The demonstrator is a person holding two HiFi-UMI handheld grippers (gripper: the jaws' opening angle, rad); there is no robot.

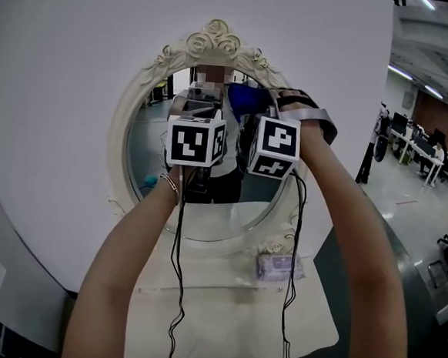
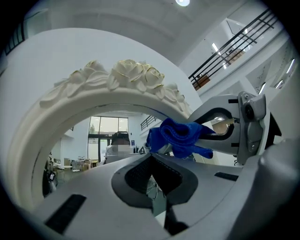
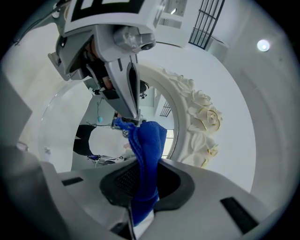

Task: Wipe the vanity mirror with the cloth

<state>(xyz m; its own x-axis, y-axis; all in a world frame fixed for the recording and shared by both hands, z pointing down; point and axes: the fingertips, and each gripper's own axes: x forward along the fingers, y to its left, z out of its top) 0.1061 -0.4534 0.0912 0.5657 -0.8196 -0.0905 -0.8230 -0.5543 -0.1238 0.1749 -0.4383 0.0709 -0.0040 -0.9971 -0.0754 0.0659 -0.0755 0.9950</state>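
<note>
Blue bunched fabric cloth (image 3: pixel 145 140) is in the right gripper (image 3: pixel 140 183). The jaws are clamped on it, with a wad standing out past the tips and the rest running back between the pads. It's held up in front of the oval vanity mirror with the cream rose-carved frame (image 1: pixel 213 41), at the upper part of the glass below the rose crest. Can't tell if it touches the glass yet.

Left gripper (image 2: pixel 152 176) has its jaws together with nothing between them. Its tips are just beside the cloth wad; contact unclear.

Risks as I read them:
- The wad is floppy. If it folds aside under pressure, the hard jaw tips meet the glass and probably scratch it.
- The mirror stands free on the white tabletop (image 1: pixel 220 321) and neither gripper braces the frame. A push high on the glass could tip or slide it toward the far white curved wall (image 1: pixel 77 85).
- The grippers sit almost against each other, marker cubes side by side. A wide stroke could knock them together and tug the cloth loose.
- The carved roses could snag the cloth on an upward pass.
- Black cables (image 1: pixel 175 286) hang down in front of the mirror base. The right one runs near the small pale packet (image 1: pixel 277 267) by the base and could drag it.
</note>
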